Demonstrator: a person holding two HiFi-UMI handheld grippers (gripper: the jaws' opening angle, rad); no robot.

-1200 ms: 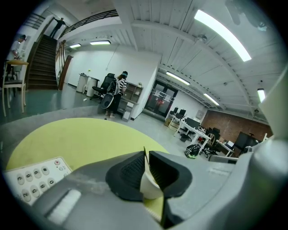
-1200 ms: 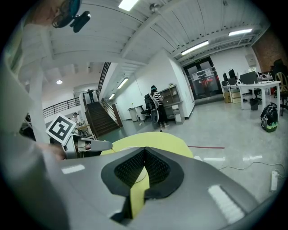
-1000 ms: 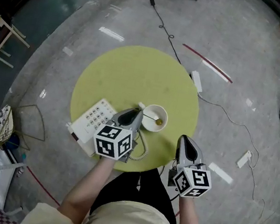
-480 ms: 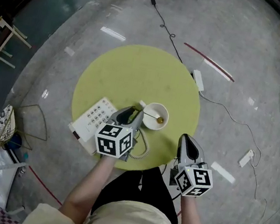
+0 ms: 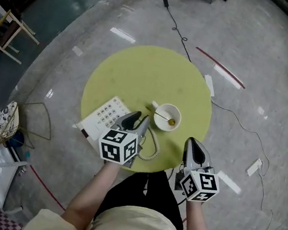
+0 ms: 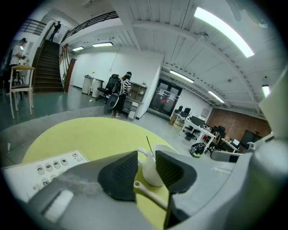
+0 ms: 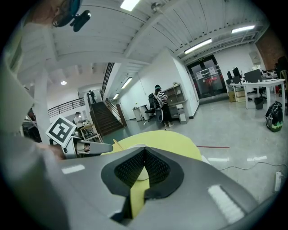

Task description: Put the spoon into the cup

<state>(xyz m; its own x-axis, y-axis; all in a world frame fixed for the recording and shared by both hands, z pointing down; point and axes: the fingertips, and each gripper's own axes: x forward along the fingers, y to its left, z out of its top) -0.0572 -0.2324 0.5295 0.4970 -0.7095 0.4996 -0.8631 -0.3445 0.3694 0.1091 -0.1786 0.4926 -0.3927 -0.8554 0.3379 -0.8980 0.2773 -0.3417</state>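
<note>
A white cup [image 5: 176, 113] stands on the round yellow table [image 5: 150, 74], and the spoon [image 5: 164, 118] rests inside it, its handle leaning toward the left rim. My left gripper [image 5: 137, 118] is just left of the cup and is open with nothing between its pads. In the left gripper view the cup [image 6: 152, 173] and the thin spoon handle [image 6: 148, 143] show beyond the gap of that gripper [image 6: 146, 164]. My right gripper [image 5: 193, 143] hovers at the table's near right edge, apart from the cup. In its own view the right gripper [image 7: 144, 152] has its pads meeting and holds nothing.
A white desk phone [image 5: 104, 117] lies left of the cup, its coiled cord [image 5: 152, 148] curling along the near edge of the table. A power strip [image 5: 209, 85] and cables lie on the floor to the right. A wooden chair [image 5: 2, 33] stands far left.
The left gripper's jaws have opened and drawn back a little from the cup. The spoon stays in the cup. The right gripper has kept still.
</note>
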